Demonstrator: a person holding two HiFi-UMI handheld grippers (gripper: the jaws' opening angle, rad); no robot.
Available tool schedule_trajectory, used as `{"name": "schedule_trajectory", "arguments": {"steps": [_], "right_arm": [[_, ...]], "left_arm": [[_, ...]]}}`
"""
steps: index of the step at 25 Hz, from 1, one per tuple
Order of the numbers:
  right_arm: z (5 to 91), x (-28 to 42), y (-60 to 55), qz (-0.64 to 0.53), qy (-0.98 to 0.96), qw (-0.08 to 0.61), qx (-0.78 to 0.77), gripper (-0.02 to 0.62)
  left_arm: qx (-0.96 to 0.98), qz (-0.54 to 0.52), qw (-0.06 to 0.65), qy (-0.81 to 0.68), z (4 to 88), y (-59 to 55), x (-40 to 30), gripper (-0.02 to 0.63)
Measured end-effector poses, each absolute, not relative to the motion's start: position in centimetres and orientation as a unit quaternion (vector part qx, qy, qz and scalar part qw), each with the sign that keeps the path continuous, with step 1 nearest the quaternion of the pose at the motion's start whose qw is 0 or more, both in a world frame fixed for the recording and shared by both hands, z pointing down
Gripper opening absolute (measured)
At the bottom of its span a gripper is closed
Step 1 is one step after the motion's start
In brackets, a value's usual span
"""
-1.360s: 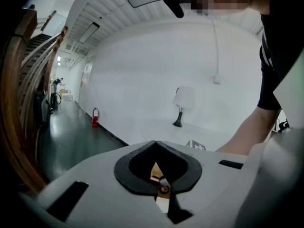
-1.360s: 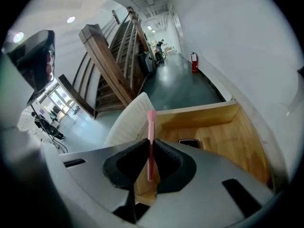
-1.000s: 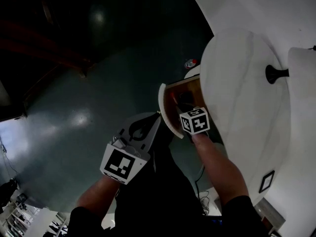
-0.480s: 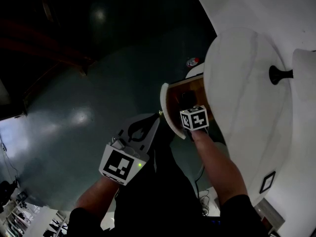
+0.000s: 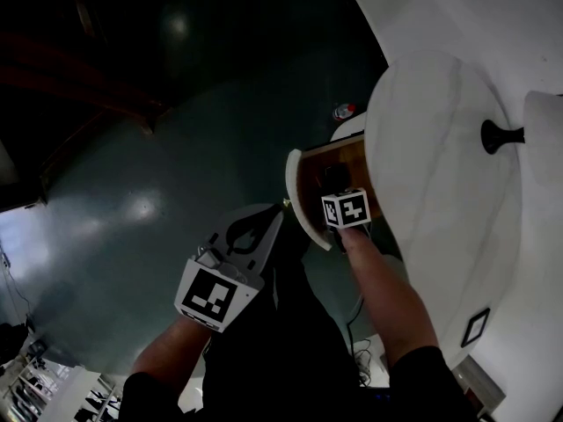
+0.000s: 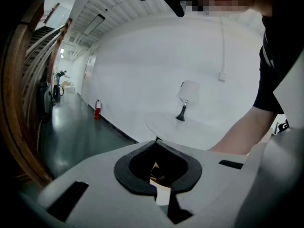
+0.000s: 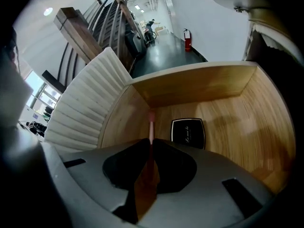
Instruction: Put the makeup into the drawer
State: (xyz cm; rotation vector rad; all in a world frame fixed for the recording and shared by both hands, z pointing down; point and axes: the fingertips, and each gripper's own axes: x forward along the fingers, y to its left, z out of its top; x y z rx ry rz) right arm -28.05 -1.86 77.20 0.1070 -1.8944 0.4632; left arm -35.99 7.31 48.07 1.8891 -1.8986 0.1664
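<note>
A: Right gripper (image 7: 151,144)?
B: Pointed steeply down into the open drawer (image 7: 204,87). Jaws clamped on a thin stick (image 7: 151,120) with a pink tip. The stick juts past the jaw tips, pink end foremost, inside the drawer.

A: Tip on the drawer bottom?
B: Can't tell. It sits over the bottom, toward the drawer's ribbed front.

A: Anything else in the drawer?
B: One black compact (image 7: 188,130), square with rounded corners, lying flat on the drawer bottom. Pale script on the lid, too small to read. It lies just beside the stick's tip, on the side away from the drawer front, and apart from it.

A: The drawer itself?
B: Wood walls and bottom, with a white ribbed front. In the head view it stands pulled out from under a round white table (image 5: 440,148). The right gripper's cube (image 5: 346,209) hangs over the drawer's mouth.

A: Left gripper (image 6: 156,141)?
B: Outside the drawer, on the front's outer side. Jaws together, nothing between them. The tip is close to the drawer front. Touching or not, can't tell.

A: Around the drawer?
B: A lamp (image 6: 185,99) with a dark base stands on the table, above the drawer. A red extinguisher (image 6: 98,109) stands well beyond the drawer, against the white wall.
</note>
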Motion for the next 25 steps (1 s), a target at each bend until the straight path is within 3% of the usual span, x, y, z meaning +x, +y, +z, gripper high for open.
{"name": "schedule_trajectory", "arguments": {"steps": [18,25], "right_arm": [[79.3,-28.4,-1.7,0.188,-0.786,0.588,0.031,0.048],[76.0,-28.8,-0.7,0.18,-0.812,0.555,0.026,0.048]], "left_arm": [[0.68,0.06,0.241,-0.69,49.1,7.6,-36.1,0.011],[0.684,0.056,0.229,-0.69,47.4,7.7,-36.1,0.011]]}}
